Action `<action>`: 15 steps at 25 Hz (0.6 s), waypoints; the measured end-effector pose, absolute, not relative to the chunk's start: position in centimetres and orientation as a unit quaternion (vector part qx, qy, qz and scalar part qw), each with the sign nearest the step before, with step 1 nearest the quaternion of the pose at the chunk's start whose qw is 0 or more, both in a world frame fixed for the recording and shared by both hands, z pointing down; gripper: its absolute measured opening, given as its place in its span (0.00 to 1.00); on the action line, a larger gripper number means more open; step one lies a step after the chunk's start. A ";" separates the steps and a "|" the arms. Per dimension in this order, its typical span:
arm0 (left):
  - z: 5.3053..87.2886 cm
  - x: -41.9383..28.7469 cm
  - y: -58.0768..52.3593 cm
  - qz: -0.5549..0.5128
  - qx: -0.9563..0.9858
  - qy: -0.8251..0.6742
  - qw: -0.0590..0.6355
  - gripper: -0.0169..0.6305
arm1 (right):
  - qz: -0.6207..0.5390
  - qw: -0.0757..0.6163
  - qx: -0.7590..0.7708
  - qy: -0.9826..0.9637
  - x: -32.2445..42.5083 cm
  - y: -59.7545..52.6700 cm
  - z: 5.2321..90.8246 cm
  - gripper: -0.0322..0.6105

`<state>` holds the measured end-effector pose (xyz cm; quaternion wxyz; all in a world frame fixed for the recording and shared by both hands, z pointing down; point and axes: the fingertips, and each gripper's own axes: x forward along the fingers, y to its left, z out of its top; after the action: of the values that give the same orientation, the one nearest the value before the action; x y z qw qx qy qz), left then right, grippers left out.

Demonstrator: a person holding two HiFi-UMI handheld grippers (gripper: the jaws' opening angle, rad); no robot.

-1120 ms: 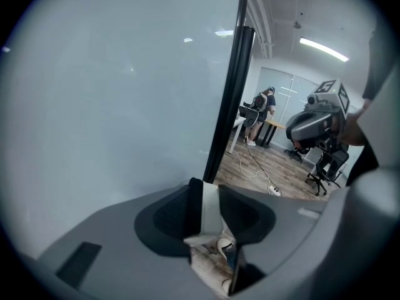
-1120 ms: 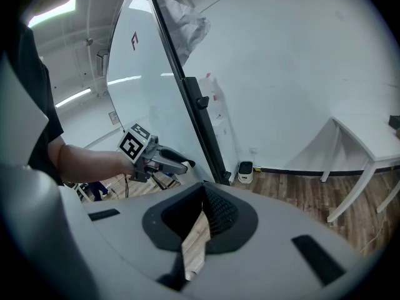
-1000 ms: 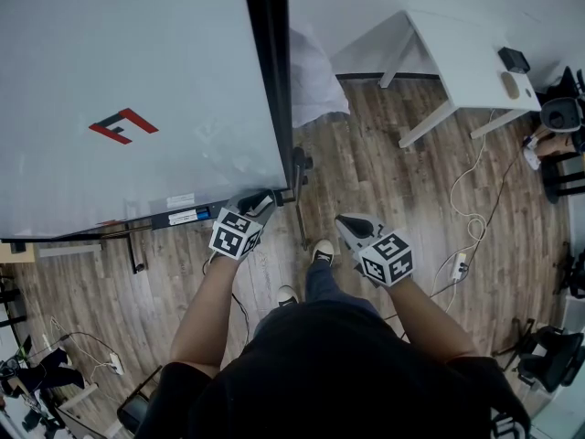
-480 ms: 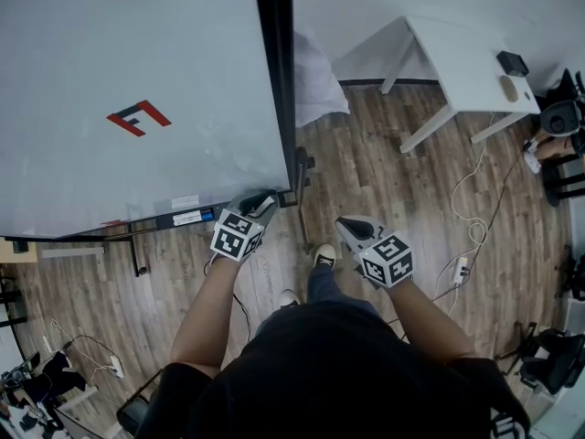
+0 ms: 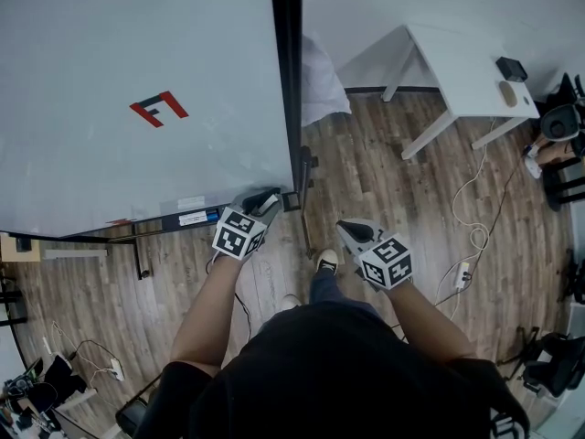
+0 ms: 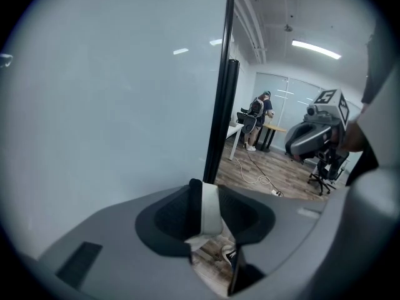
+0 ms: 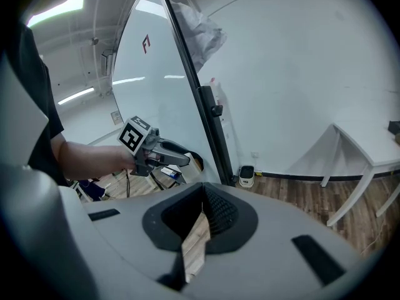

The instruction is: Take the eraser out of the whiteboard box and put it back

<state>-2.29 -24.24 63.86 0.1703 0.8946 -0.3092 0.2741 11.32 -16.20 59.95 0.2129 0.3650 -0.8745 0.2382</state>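
Observation:
My left gripper (image 5: 265, 200) is at the lower right corner of the whiteboard (image 5: 137, 53), beside its black upright frame (image 5: 290, 80). It is shut on the eraser (image 6: 210, 206), a thin slab with a white body and a dark felt face that stands upright between the pads. From the right gripper view the eraser (image 7: 191, 161) shows at that gripper's tip. A black tray with a labelled box (image 5: 192, 218) runs along the board's bottom edge, just left of the gripper. My right gripper (image 5: 351, 231) hangs over the floor, apart from the board, shut with nothing in it.
A white table (image 5: 457, 62) stands at the back right, carrying small devices. A cable and power strip (image 5: 460, 269) lie on the wood floor at the right. Chairs crowd the right edge. A covered bundle (image 5: 320, 71) sits behind the board. A person (image 6: 256, 120) stands far off.
The left gripper has risen slightly with the eraser in it. The head view has swung a little, so the board's red logo sits farther right. The right gripper has stayed put.

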 end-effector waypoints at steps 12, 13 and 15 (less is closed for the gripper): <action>61.3 -2.1 -23.8 0.267 0.900 -0.310 0.153 0.25 | 0.240 0.204 0.378 -0.871 12.0 -14.6 59.2 0.05; 61.1 -2.2 -23.8 0.267 0.900 -0.311 0.151 0.25 | 0.239 0.204 0.378 -0.871 12.0 -14.5 59.1 0.05; 60.5 -2.4 -23.6 0.265 0.900 -0.314 0.148 0.25 | 0.237 0.204 0.379 -0.871 12.0 -14.2 58.9 0.05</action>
<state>-2.38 -23.57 60.54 0.1482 0.8997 -0.3139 0.2647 11.97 -14.21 58.89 0.2038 0.3789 -0.8711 0.2367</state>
